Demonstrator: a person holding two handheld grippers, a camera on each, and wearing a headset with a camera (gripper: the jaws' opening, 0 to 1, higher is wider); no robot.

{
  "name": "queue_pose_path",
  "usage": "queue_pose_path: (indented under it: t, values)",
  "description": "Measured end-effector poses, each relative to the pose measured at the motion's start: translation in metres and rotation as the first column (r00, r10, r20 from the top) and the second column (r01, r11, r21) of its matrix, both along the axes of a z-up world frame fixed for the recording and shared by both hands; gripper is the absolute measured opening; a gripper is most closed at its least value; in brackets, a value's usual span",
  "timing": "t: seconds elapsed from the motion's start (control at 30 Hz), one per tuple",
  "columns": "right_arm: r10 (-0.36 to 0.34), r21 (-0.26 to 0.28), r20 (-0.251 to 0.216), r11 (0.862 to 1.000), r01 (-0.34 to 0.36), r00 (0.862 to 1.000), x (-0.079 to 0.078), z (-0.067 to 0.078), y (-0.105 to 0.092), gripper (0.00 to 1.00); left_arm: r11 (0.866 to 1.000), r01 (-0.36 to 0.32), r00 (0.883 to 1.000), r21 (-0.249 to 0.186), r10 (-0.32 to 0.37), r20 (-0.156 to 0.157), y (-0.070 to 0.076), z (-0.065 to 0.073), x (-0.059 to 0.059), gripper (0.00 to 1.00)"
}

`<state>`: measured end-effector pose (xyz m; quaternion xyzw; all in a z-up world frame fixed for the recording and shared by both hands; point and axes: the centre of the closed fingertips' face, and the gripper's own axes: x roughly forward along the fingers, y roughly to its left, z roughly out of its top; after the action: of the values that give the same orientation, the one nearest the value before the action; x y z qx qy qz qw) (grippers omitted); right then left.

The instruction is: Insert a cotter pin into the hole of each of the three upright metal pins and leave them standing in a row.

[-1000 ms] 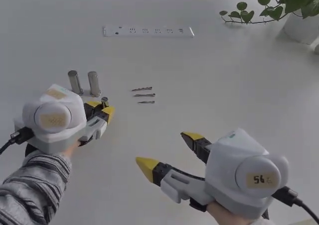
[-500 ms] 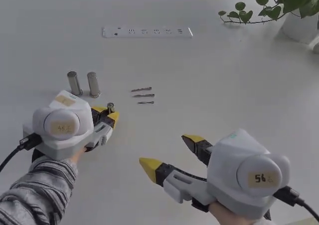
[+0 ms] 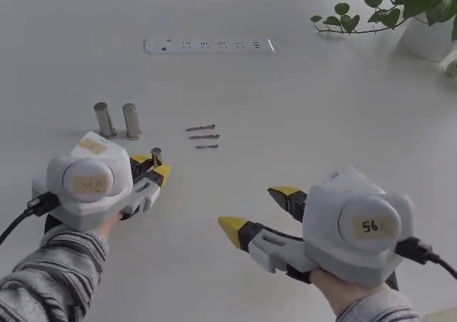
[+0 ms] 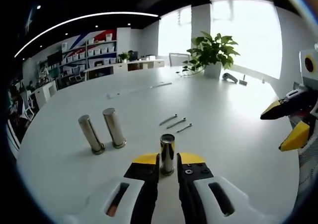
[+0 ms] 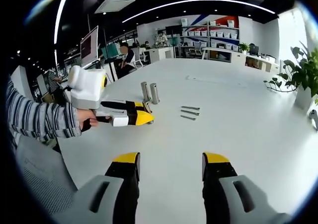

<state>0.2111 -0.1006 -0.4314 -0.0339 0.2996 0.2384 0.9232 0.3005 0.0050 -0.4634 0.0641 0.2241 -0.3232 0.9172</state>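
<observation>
A short, polished steel pin (image 4: 167, 149) with a flat top is being held upright over the white table (image 3: 321, 108), toward its left edge. The left hand-held gripper (image 4: 168, 160) is pinching it low down between black, yellow-tipped jaws; whether its foot is touching the table I cannot tell. Two matching steel pins (image 3: 131, 121) are standing side by side just beyond it, apart from it and nearer the far edge. Three thin, dull-metal cotter pins (image 3: 203, 137) are lying parallel in a short column nearer the table's middle. The right hand-held gripper (image 5: 170, 159) is hovering toward the front edge, jaws spread wide and carrying nothing.

By my reading, the first insertion is being set up: one pin is being steadied and no cotter pin is picked up yet. The next move is likely calling for the right hand-held gripper to reach for a cotter pin, nip it by one end and line it up with the cross-hole, which is too small to make out.

A white power strip (image 3: 208, 46) is lying along the far edge, and a leafy green plant (image 3: 400, 1) is sitting at the far right corner.
</observation>
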Motion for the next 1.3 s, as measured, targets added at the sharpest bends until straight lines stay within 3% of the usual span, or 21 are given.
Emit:
queue_pose_path:
  t: [0.07, 0.17, 0.3, 0.57, 0.67, 0.73, 0.83, 0.97, 1.03, 1.1, 1.17, 1.3]
  values:
    - [0.017, -0.011, -0.011, 1.000, -0.017, 1.000, 0.003, 0.000, -0.002, 0.43, 1.000, 0.000, 1.000, 0.003, 0.000, 0.000, 0.000, 0.001, -0.001, 0.14]
    - [0.096, -0.057, -0.048, 0.994, -0.099, 0.994, 0.007, -0.006, -0.003, 0.40, 1.000, -0.008, 1.000, -0.003, 0.008, -0.006, 0.002, 0.003, -0.002, 0.19]
    - [0.197, -0.101, -0.087, 0.973, -0.205, 0.977, 0.015, -0.008, -0.001, 0.37, 1.000, -0.012, 1.000, -0.006, 0.012, -0.006, 0.007, 0.009, -0.006, 0.29]
    - [0.262, -0.148, -0.093, 0.950, -0.274, 0.961, 0.055, -0.002, -0.003, 0.30, 0.999, -0.030, 0.999, -0.015, 0.030, -0.016, 0.023, 0.016, -0.017, 0.43]
    - [0.292, -0.166, -0.118, 0.937, -0.308, 0.949, 0.068, -0.006, -0.002, 0.28, 1.000, -0.029, 0.999, -0.004, 0.029, -0.013, 0.028, 0.018, -0.022, 0.47]
    - [0.320, -0.183, -0.124, 0.923, -0.338, 0.939, 0.074, -0.006, 0.001, 0.27, 0.999, -0.036, 0.999, 0.000, 0.036, -0.029, 0.033, 0.018, -0.025, 0.52]
    - [0.349, -0.182, -0.143, 0.910, -0.372, 0.926, 0.082, -0.007, 0.006, 0.24, 0.998, -0.058, 0.998, -0.039, 0.057, -0.039, 0.038, 0.023, -0.028, 0.58]
    - [0.392, -0.191, -0.175, 0.887, -0.421, 0.903, 0.091, -0.011, 0.013, 0.21, 0.998, -0.056, 0.998, -0.025, 0.056, -0.028, 0.043, 0.030, -0.032, 0.65]
    - [0.412, -0.205, -0.192, 0.871, -0.447, 0.891, 0.096, -0.014, 0.015, 0.21, 0.997, -0.070, 0.997, -0.039, 0.069, -0.025, 0.047, 0.033, -0.034, 0.68]
    - [0.421, -0.204, -0.204, 0.865, -0.459, 0.884, 0.102, -0.018, 0.017, 0.20, 0.996, -0.079, 0.997, -0.047, 0.078, -0.025, 0.049, 0.035, -0.036, 0.72]
    - [0.424, -0.202, -0.247, 0.857, -0.475, 0.871, 0.103, -0.025, 0.018, 0.20, 0.996, -0.077, 0.997, -0.042, 0.076, -0.022, 0.050, 0.037, -0.038, 0.73]
    - [0.443, -0.216, -0.260, 0.839, -0.499, 0.858, 0.110, -0.033, 0.022, 0.19, 0.995, -0.088, 0.996, -0.038, 0.087, -0.027, 0.057, 0.036, -0.039, 0.79]
